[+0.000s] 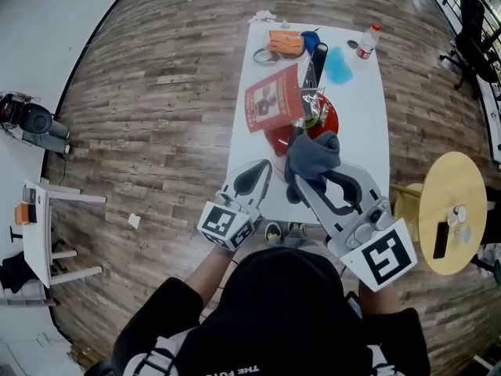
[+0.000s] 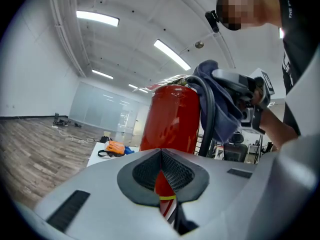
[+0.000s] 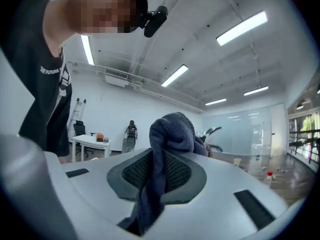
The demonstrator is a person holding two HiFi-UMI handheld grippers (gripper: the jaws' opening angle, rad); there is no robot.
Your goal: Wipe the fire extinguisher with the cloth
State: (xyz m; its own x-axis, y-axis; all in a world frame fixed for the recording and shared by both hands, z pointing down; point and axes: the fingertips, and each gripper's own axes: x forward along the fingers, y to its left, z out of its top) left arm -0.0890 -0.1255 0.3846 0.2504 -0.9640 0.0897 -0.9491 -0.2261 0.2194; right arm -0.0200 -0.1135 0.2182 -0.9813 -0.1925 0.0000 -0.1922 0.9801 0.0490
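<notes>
Cloth (image 3: 172, 129) clamped in right hand-held gripper (image 3: 161, 160), beside fire extinguisher (image 1: 275, 141)

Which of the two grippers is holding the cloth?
The right gripper: the grey-blue cloth is pinched between its jaws, by the top of the red fire extinguisher. The left gripper has its jaws shut with no cloth in them.
</notes>
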